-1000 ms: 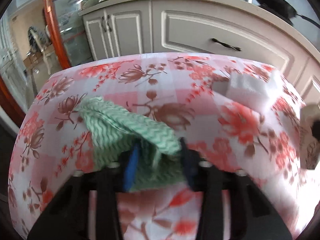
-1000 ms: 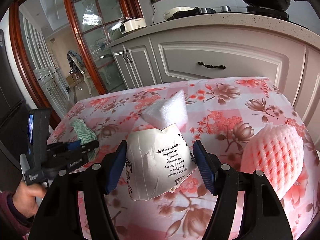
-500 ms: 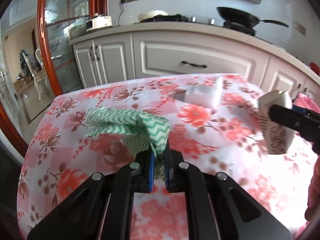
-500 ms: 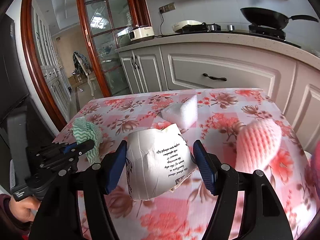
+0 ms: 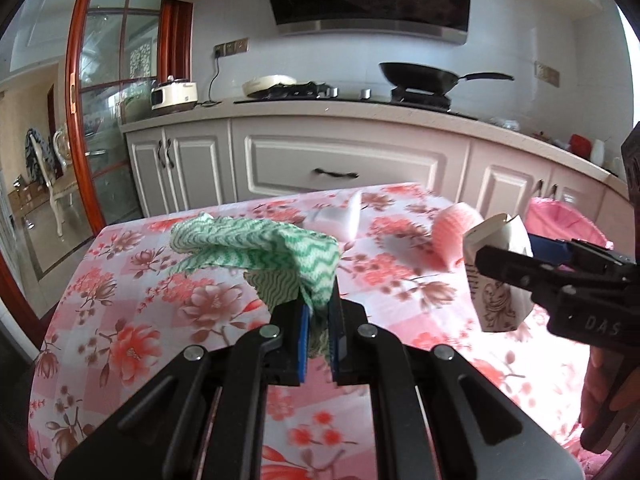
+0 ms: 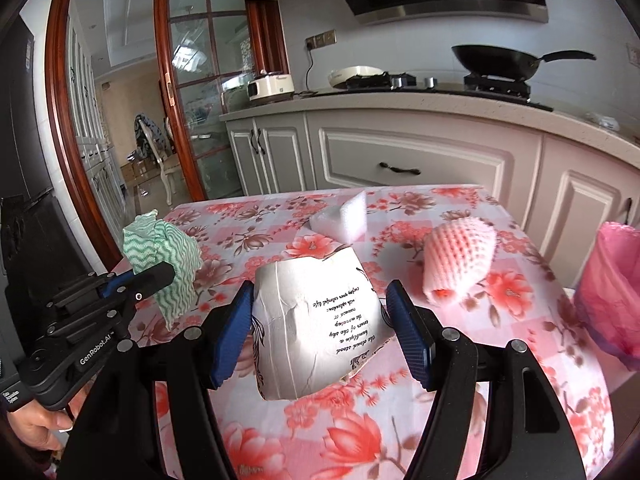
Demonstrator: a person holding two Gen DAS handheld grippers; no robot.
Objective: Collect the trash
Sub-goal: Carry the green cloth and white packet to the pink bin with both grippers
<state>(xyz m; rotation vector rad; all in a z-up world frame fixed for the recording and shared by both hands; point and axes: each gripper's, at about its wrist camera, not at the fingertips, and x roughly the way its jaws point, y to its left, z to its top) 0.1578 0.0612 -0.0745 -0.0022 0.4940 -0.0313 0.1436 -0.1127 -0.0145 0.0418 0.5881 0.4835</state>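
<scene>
My left gripper (image 5: 319, 320) is shut on a green-and-white zigzag cloth (image 5: 256, 248), which hangs lifted above the flowered table (image 5: 132, 320). In the right wrist view the same cloth (image 6: 164, 256) droops from the left gripper (image 6: 168, 272) at the left. My right gripper (image 6: 320, 328) is shut on a crumpled white paper carton (image 6: 316, 320) with black print, held off the table. The carton (image 5: 496, 276) and right gripper (image 5: 504, 256) also show at the right of the left wrist view. A pink foam net (image 6: 460, 260) and a white foam block (image 6: 344, 220) lie on the table.
A bin lined with a pink bag (image 6: 612, 292) stands off the table's right edge, also seen as the pink bin (image 5: 560, 220). Grey kitchen cabinets (image 6: 400, 160) run behind the table, with a wok (image 6: 500, 60) on the hob. A glass door (image 6: 192, 120) is at the left.
The left jaws closed on the cloth and lifted it off the table. Both grippers rose and drew back, the right one still carrying the carton.
</scene>
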